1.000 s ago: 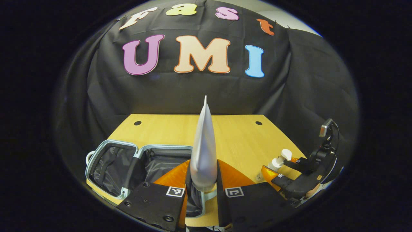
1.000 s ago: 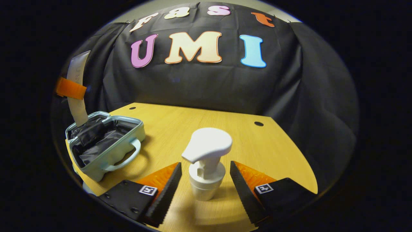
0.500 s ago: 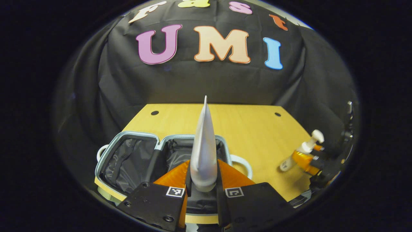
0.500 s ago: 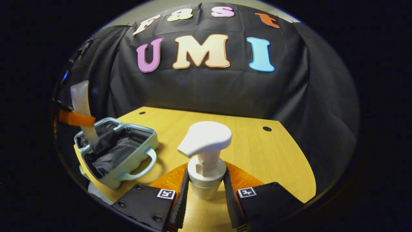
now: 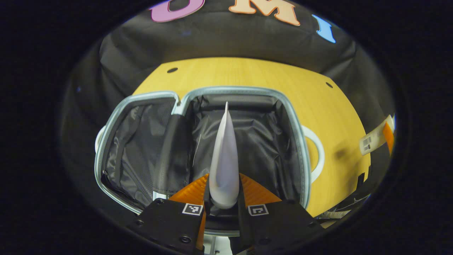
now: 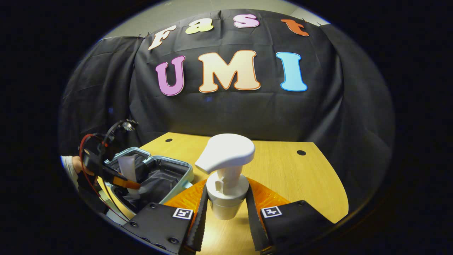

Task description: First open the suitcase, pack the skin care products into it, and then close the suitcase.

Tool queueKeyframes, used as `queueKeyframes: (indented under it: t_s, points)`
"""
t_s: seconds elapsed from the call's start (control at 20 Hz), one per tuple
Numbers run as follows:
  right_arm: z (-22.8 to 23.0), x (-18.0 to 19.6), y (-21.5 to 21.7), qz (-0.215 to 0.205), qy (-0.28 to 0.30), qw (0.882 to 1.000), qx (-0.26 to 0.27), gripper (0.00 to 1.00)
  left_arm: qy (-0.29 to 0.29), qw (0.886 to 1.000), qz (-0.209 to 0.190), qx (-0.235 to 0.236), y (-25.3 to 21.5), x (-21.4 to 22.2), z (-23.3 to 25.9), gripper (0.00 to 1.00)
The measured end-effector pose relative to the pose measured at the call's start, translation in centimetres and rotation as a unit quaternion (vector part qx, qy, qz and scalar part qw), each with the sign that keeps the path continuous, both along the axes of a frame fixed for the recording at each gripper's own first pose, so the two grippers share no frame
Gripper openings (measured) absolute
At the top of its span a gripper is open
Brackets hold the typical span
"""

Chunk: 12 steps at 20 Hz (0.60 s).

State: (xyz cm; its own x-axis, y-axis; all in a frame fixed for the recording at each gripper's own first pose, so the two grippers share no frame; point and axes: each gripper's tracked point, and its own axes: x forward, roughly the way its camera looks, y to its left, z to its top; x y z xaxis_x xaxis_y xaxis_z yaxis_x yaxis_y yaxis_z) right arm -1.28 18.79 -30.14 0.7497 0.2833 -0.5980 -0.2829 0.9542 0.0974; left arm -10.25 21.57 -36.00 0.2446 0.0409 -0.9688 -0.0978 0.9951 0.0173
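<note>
On the left side of the tabletop (image 5: 247,72) the suitcase (image 5: 116,117) lay open, its dark lining bare in both halves. My left tongs (image 5: 224,191) hung over its right half, both fingers pressed against a white tube (image 5: 224,156) of skin care cream, the flat crimped end pointing away from me. From the right gripper view the same tube (image 6: 126,169) stood in the suitcase (image 6: 177,170) mouth, my hand (image 6: 76,164) behind it. Farther right, my right tongs (image 6: 226,209) pinched the neck of a white pump bottle (image 6: 226,166), held upright above the tabletop (image 6: 300,177) near the suitcase.
</note>
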Motion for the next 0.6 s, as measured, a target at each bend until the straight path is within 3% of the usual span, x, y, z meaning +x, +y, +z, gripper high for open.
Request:
queueKeyframes:
  t_s: [0.5, 0.6]
  points:
    - [1.9, -0.4, 7.2, 0.032, 0.014, 0.998, 0.042, 0.55, -0.022, 0.999, -0.015, -0.019, 1.0, 1.8, -3.6, 0.36]
    - [1.9, -0.4, 8.9, 0.041, 0.022, 0.997, 0.056, 0.53, -0.043, 0.999, -0.015, -0.018, 1.2, 2.3, -2.7, 0.41]
